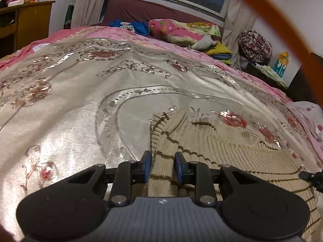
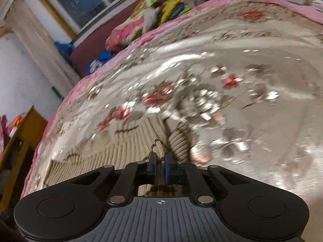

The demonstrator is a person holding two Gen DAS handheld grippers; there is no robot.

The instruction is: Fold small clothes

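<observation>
A beige knitted garment with brown zigzag stripes lies spread on the shiny floral bedspread. My left gripper hovers low over its left edge, open partway, and a ribbed strip of the knit runs between the blue pads without being pinched. In the blurred right wrist view the same garment lies left of centre. My right gripper is shut on a raised fold of it, with only a narrow gap between the pads. The right gripper's tip shows at the right edge of the left wrist view.
Folded quilts and pillows are piled at the far end of the bed under a window. A wooden desk stands to the left. Bags and a box sit beyond the bed's right side. An orange strap crosses the upper right.
</observation>
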